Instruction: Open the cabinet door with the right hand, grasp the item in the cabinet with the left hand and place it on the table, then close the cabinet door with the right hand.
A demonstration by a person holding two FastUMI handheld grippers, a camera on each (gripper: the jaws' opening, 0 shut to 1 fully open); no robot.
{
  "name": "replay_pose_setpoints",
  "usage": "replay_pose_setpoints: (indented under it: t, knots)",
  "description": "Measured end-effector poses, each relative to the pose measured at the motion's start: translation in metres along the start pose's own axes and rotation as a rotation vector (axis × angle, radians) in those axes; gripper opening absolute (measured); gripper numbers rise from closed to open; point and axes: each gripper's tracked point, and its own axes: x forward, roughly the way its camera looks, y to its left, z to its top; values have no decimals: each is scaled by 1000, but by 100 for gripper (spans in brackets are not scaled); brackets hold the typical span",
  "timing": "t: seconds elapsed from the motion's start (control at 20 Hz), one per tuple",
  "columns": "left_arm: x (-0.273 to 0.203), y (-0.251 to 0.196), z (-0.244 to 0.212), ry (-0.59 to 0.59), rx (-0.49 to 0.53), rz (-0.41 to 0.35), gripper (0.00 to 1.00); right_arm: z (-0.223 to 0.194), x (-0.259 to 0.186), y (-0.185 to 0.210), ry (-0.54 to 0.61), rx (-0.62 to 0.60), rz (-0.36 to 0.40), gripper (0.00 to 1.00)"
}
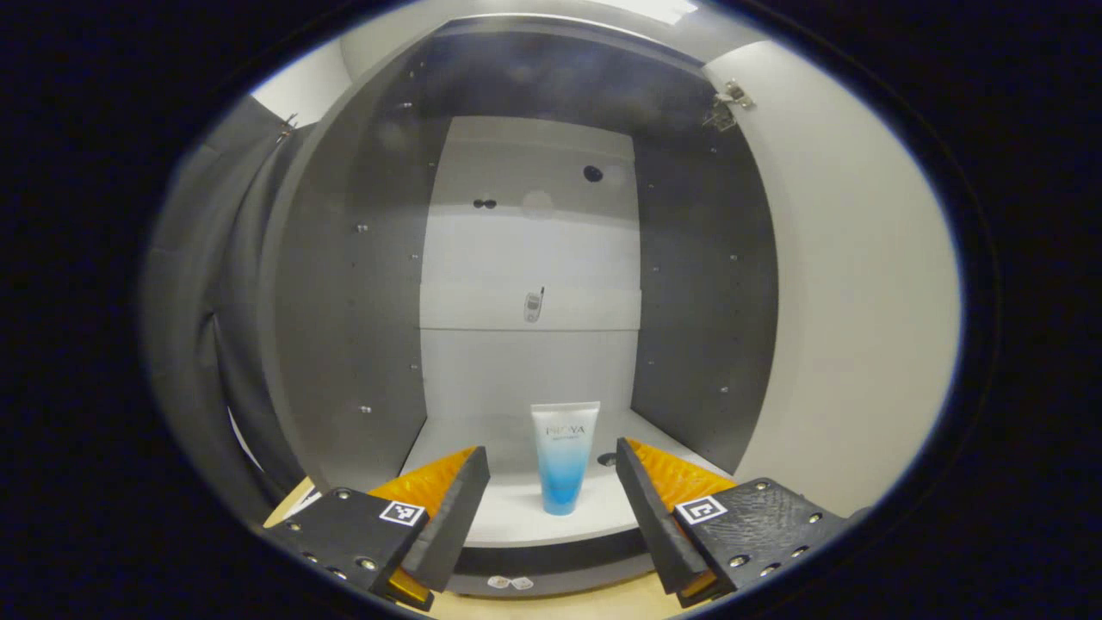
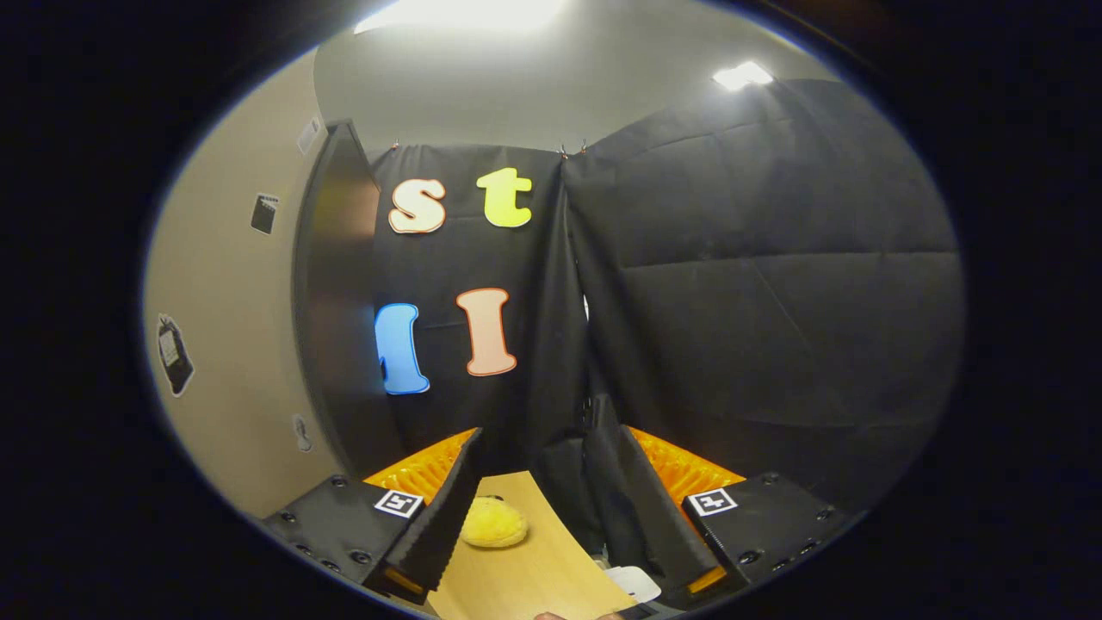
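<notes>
In the left gripper view the cabinet (image 1: 362,284) stands open, with dark side walls and a pale back panel. A white-to-blue tube (image 1: 564,456) stands upright on the cabinet's white bottom shelf (image 1: 516,517). The white door (image 1: 852,301) is swung out at the right. My left gripper (image 1: 551,469) is open in front of the shelf, its fingers either side of the tube and short of it. In the right gripper view my right gripper (image 2: 542,469) is open and empty, facing the black cloth wall above the wooden table (image 2: 534,568).
A yellow soft object (image 2: 493,523) lies on the table between the right gripper's fingers. A beige panel (image 2: 232,327) with a dark edge stands at the left of that view. A small white item (image 2: 635,583) sits by the table's edge. Hinges (image 1: 727,103) show at the cabinet's top right.
</notes>
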Motion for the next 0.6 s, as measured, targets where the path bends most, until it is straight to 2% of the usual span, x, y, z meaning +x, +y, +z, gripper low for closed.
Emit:
replay_pose_setpoints:
  t: [0.05, 0.1, 0.15, 0.2, 0.25, 0.3, 0.6]
  knots:
    - [8, -1, -3, 2, 1, 6, 90, -2, 6, -3, 5, -2, -12, 92]
    - [16, -2, -5, 3, 5, 10, 89, -3, 11, -5, 11, 0, -20, 96]
    - [23, -3, -8, 6, 11, 13, 90, -5, 15, -7, 14, 9, -21, 92]
    - [30, -3, -11, 9, 15, 20, 89, -5, 18, -9, 16, 22, -20, 96]
    - [37, -4, -15, 15, 16, 26, 89, -6, 21, -11, 17, 36, -18, 92]
    - [43, -6, -18, 18, 12, 26, 90, -7, 23, -15, 17, 48, -21, 96]
    - [64, -5, -34, 37, 11, 71, 89, -18, 38, -27, 44, 78, -10, 98]
